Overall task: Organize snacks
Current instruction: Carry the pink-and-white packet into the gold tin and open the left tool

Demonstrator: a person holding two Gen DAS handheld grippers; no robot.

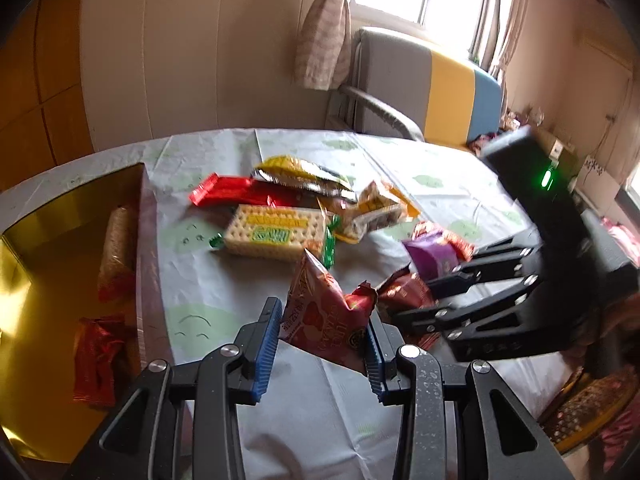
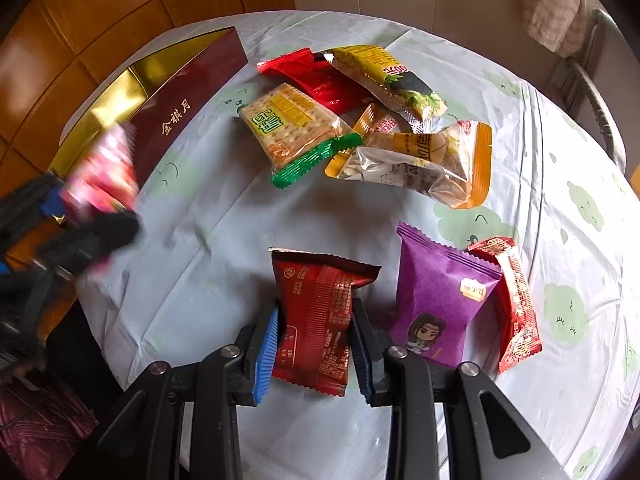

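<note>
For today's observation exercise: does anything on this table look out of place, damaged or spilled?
Nothing looks spilled or torn. The snack packets simply lie in a loose, overlapping heap: the clear cracker packet with green ends rests against the red foil packet and the yellow packet, outside the maroon gift box with gold lining.

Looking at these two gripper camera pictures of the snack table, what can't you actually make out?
- Gold-lined box: its near part runs off the left wrist view's edge; two wrapped snacks show inside.
- Left hand-held gripper and its pink-red packet: motion-blurred in the right wrist view, print unreadable.
- Dark red foil packet in the right hand-held gripper: print too small.
- Crinkled red wrapper in the box: contents unclear.
</note>
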